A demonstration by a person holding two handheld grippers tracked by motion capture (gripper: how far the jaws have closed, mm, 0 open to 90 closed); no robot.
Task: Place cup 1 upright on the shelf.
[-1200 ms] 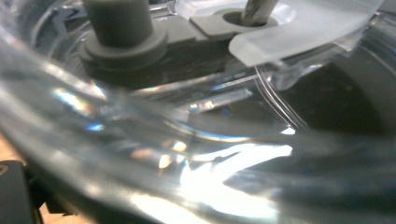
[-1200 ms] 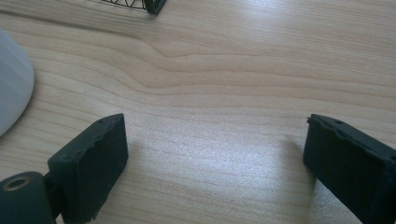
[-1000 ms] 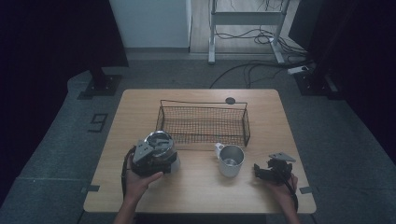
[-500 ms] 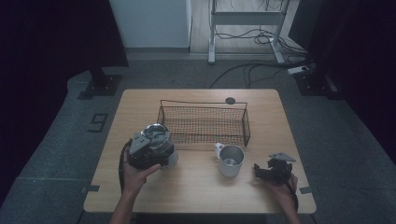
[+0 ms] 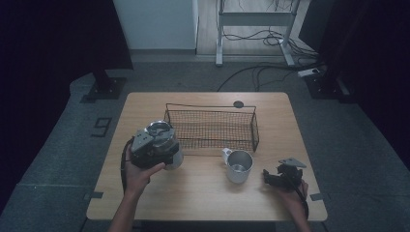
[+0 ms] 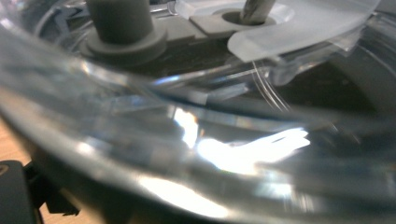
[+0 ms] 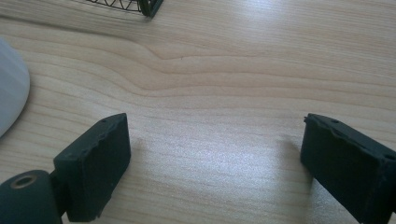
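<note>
My left gripper (image 5: 157,145) is shut on a clear round container (image 5: 160,129) with a shiny rim, held above the table's left side, just left of the wire basket (image 5: 210,128). In the left gripper view the container's clear wall (image 6: 210,154) sits right against the camera, with grey fittings inside it. Near the table's right front, my right gripper (image 5: 270,178) points left toward a metal mug (image 5: 239,166). Its jaws (image 7: 215,158) stand open over bare wood and have just been closing, with nothing between them.
The black wire basket stands across the table's middle; its corner (image 7: 149,7) shows at the top of the right gripper view. A small dark disc (image 5: 238,104) lies behind it. The mug's pale side (image 7: 9,88) is left of the right jaws. The wooden table (image 5: 193,198) has dark floor around it.
The left hand has lifted the clear container and carried it a little farther from the front edge, toward the basket's left end. The right hand has stayed put.
</note>
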